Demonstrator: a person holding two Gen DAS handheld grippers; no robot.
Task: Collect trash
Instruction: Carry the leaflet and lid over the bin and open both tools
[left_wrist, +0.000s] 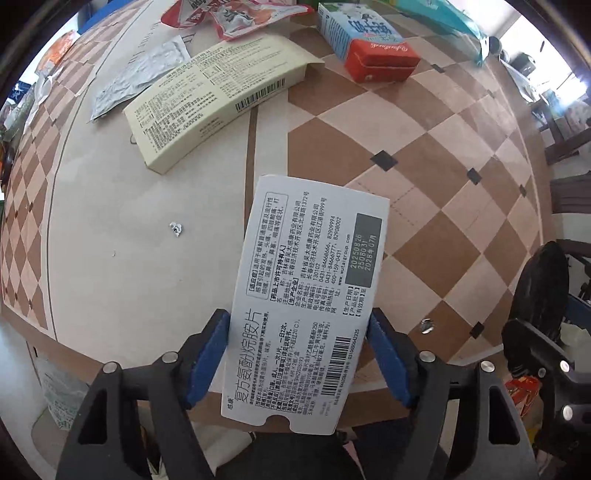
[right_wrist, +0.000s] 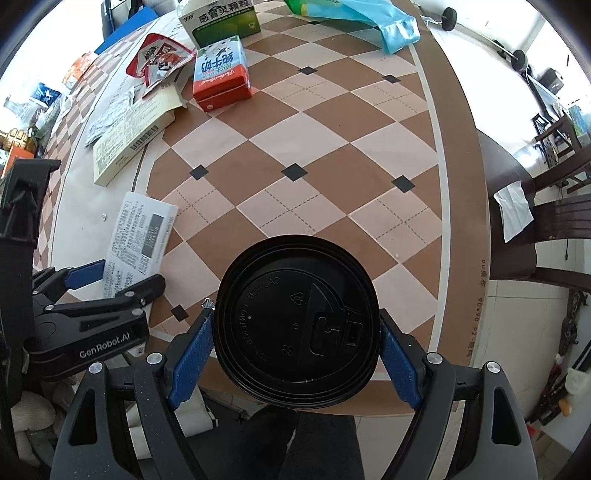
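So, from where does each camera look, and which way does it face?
Left wrist: sits on the left gripper, facing forward over the table; its jaws hold a white medicine box.
Right wrist: sits on the right gripper, facing forward; its jaws hold a black cup lid, left gripper visible beside it.
Shared: white medicine box, cream box, milk carton.

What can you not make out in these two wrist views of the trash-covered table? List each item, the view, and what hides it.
- Cup body: right wrist view, hidden under the black lid held by the right gripper.
- Table edge: left wrist view, covered by the white medicine box in the left gripper.
- Red snack wrapper: left wrist view, cut off by the top edge.
- Cream box print: right wrist view, too small.
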